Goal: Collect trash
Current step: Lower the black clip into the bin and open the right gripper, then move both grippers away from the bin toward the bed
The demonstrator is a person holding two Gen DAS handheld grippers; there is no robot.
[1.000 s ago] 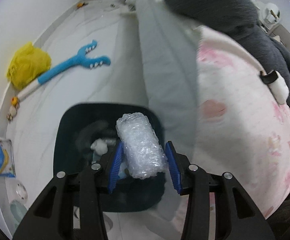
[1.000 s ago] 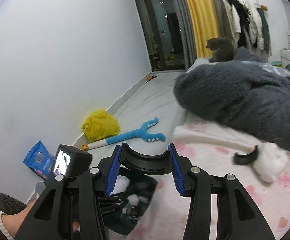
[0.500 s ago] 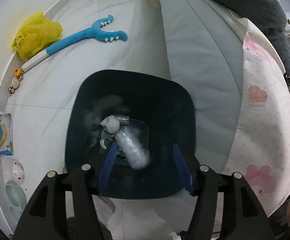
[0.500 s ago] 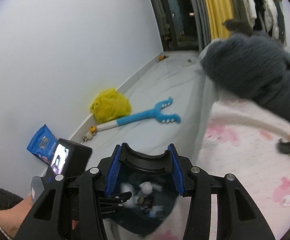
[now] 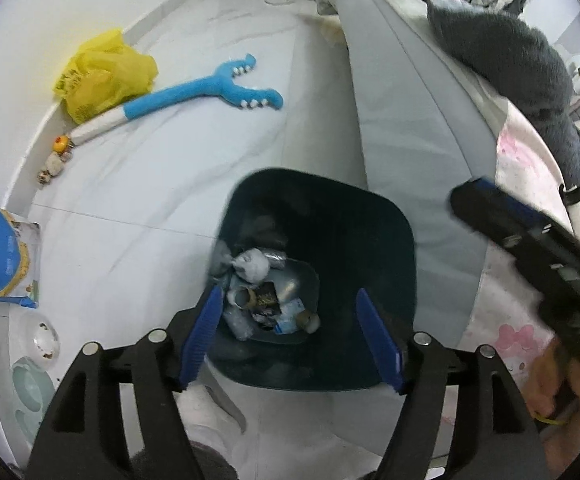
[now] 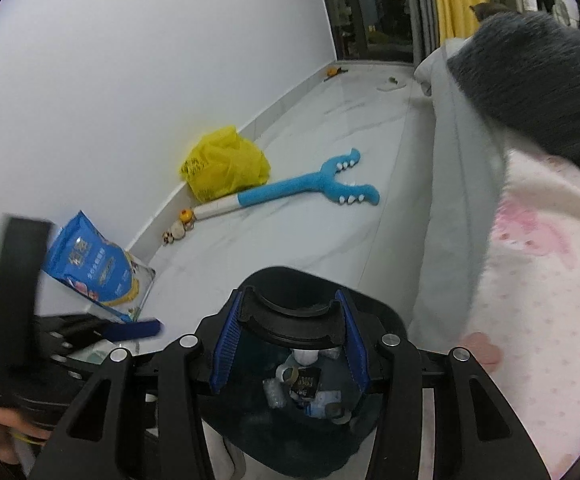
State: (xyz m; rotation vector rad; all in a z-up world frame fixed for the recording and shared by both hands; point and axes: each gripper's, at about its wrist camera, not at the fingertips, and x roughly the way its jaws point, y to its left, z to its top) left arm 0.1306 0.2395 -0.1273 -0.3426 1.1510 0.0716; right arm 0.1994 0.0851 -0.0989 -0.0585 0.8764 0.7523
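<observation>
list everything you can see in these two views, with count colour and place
bin: 1, dark teal, on floor beside bed, under both grippers
trash: several pieces, mixed, in bin
ring: 1, black, in right gripper
plush toy: 1, blue and white, on floor
bag: 1, yellow, by wall
pouch: 1, blue, against wall
blanket: 1, grey, on bed
sheet: 1, white with pink, on bed
left gripper: black and blue, opening, nothing between
right gripper: black and blue, shut on ring
</observation>
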